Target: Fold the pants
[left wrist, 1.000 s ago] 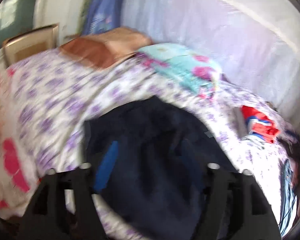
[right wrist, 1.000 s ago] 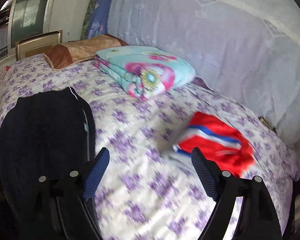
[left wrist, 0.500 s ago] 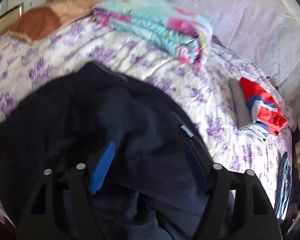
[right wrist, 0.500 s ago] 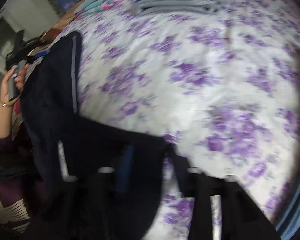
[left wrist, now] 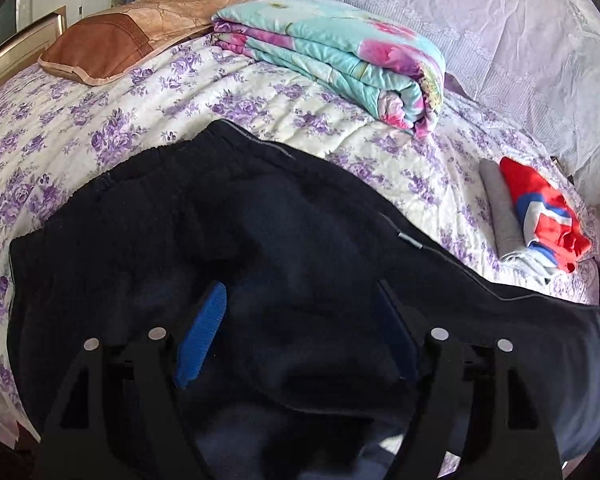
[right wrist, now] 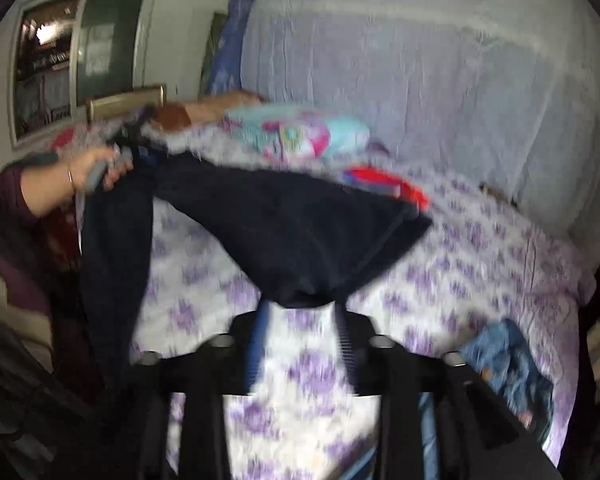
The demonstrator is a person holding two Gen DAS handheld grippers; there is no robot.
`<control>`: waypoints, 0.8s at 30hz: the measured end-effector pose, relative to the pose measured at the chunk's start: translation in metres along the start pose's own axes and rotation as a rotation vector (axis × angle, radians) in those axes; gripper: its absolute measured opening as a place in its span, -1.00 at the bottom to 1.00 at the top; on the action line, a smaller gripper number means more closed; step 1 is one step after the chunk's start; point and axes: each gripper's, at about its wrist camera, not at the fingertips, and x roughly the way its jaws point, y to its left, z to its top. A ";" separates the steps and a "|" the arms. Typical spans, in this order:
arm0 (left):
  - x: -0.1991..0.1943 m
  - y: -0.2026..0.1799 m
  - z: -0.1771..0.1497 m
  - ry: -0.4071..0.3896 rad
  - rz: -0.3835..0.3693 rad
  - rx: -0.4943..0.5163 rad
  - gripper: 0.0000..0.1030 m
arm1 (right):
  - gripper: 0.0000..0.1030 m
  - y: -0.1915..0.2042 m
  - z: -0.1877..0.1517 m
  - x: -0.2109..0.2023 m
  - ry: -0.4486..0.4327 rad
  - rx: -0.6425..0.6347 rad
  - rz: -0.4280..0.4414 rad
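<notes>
Left wrist view: the dark navy pants lie spread over the purple-flowered bedspread, filling the lower half of the picture, and the left gripper hangs over them with its fingers spread apart and opening, cloth lying below but not pinched. At 12 o'clock sits a folded turquoise floral blanket, at 10 o'clock a brown pillow, and at 3 o'clock a folded red, white and blue garment beside a grey one. In the blurred right wrist view, the right gripper has a bunched end of the pants clamped between its fingertips, though the fingers are opening. The pants are lifted off the bed, stretching toward 10 o'clock, where the person's left hand is. A blue denim item lies at 4 o'clock.
</notes>
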 end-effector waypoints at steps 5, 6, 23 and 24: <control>0.008 0.010 0.012 0.029 0.041 0.002 0.41 | 0.44 -0.029 -0.100 0.047 0.167 0.365 -0.001; 0.008 0.012 0.015 0.021 0.046 -0.002 0.41 | 0.44 -0.035 -0.102 0.045 0.135 0.420 -0.008; 0.091 0.047 0.121 0.100 0.263 0.114 0.61 | -0.65 -0.043 -0.057 0.165 0.253 0.640 -0.041; 0.104 0.047 0.121 0.125 0.269 0.096 0.65 | -0.65 -0.044 -0.058 0.163 0.244 0.645 -0.042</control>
